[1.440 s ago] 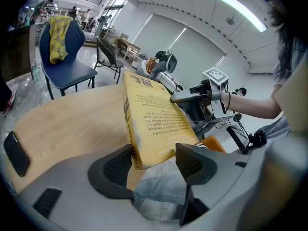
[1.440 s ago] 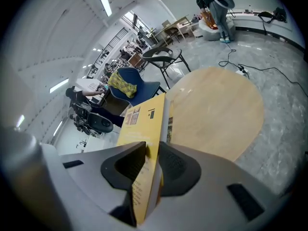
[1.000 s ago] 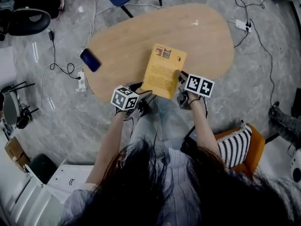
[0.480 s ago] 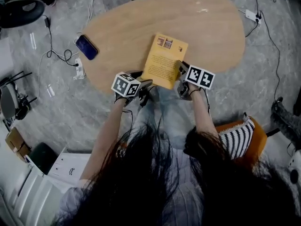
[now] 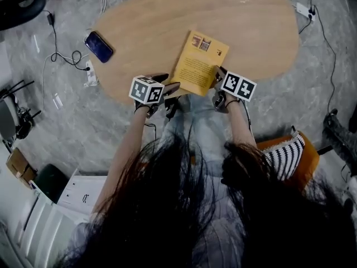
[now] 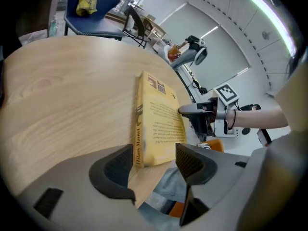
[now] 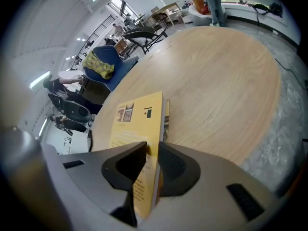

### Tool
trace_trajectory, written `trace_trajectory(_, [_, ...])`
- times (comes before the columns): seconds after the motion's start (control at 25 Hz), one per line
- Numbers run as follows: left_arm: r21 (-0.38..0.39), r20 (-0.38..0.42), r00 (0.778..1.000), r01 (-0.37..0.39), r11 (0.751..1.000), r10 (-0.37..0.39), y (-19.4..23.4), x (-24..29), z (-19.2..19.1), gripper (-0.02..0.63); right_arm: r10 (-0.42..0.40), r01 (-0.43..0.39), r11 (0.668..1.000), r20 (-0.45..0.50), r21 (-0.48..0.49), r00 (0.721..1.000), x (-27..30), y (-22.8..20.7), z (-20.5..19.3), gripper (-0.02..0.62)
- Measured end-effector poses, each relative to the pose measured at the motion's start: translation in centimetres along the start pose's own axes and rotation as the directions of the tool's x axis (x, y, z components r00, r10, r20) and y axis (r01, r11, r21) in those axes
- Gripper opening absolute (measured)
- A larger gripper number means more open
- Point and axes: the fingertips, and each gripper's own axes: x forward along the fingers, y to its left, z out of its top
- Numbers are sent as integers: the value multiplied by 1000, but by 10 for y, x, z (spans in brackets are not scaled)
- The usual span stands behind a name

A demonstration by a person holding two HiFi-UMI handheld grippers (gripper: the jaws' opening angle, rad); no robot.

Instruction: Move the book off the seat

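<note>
In the head view, the person leans over the light wooden desk (image 5: 167,21) with both forearms stretched forward and slightly apart, each wrist bent down toward the desk's near edge. The left hand-held gripper (image 5: 173,92) sits at the near left corner of the yellow book (image 5: 199,63). The right hand-held gripper (image 5: 218,82) sits on the book's right edge. The book lies lengthwise away from the person, with its near end at the desk's edge. A dark phone (image 5: 99,46) lies well apart to the left, and an orange seat (image 5: 307,161) with a striped cushion (image 5: 281,158) stands behind the right elbow. Against the frame a second ago, both arms and the book keep the same arrangement over the same edge of the desk. In the left gripper view, the left hand-held gripper (image 6: 153,155) has its jaws apart. The book's (image 6: 161,124) near corner and printed spine stand between them, close to the left pad and clear of the right one, and the book's far part lies on the desk (image 6: 62,90). Beyond, the right hand-held gripper (image 6: 202,112) bites the opposite edge, its wrist held level. In the right gripper view, the right hand-held gripper (image 7: 153,153) is clamped on the book's (image 7: 137,119) long edge. Its jaws have just been closing, and both pads now press on the covers. The far end of the book reaches out over the desk (image 7: 216,76).
</note>
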Motion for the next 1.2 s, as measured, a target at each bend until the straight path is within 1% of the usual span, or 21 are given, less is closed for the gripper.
trace_trajectory(0.2, [-133, 88, 996, -11, 991, 22, 20, -18, -16, 284, -92, 95, 993, 44, -67, 995, -7, -6, 0, 90])
trace_trajectory(0.24, [-149, 96, 995, -11, 989, 26, 22, -23, -21, 284, -101, 105, 991, 52, -84, 994, -9, -5, 1, 118])
trace_trajectory(0.28, [-158, 103, 994, -11, 987, 27, 24, -27, -26, 284, -103, 109, 989, 58, -96, 993, -10, -3, 1, 163])
trace_trajectory(0.36, [-160, 114, 993, -8, 987, 26, 23, -35, -35, 284, -98, 104, 990, 71, -97, 993, -14, 2, 1, 175])
trace_trajectory(0.48, [-125, 141, 990, -8, 992, 26, 17, -46, -41, 284, -79, 88, 992, 104, -89, 991, -22, 11, 1, 175])
trace_trajectory(0.6, [-81, 183, 983, -4, 997, 19, 11, -61, -41, 284, -42, 55, 993, 126, -104, 991, -28, 33, -2, 175])
trace_trajectory(0.8, [-24, 244, 970, 16, 1000, -9, 4, -88, -33, 284, -1, 30, 982, 157, -185, 988, -39, 79, -7, 175])
trace_trajectory(0.88, [4, 255, 967, 19, 1000, -20, -4, -96, -34, 284, 15, 24, 976, 174, -215, 985, -52, 93, -11, 173])
trace_trajectory(1.0, [43, 266, 963, 38, 998, -48, -21, -110, -37, 284, 32, 14, 973, 196, -230, 980, -78, 109, -20, 173])
trace_trajectory(1.08, [64, 287, 955, 60, 996, -76, -37, -125, -39, 284, 55, -7, 972, 197, -236, 979, -95, 121, -30, 173])
trace_trajectory(1.2, [93, 336, 935, 89, 992, -115, -61, -154, -34, 284, 103, -46, 962, 199, -270, 975, -118, 147, -41, 173])
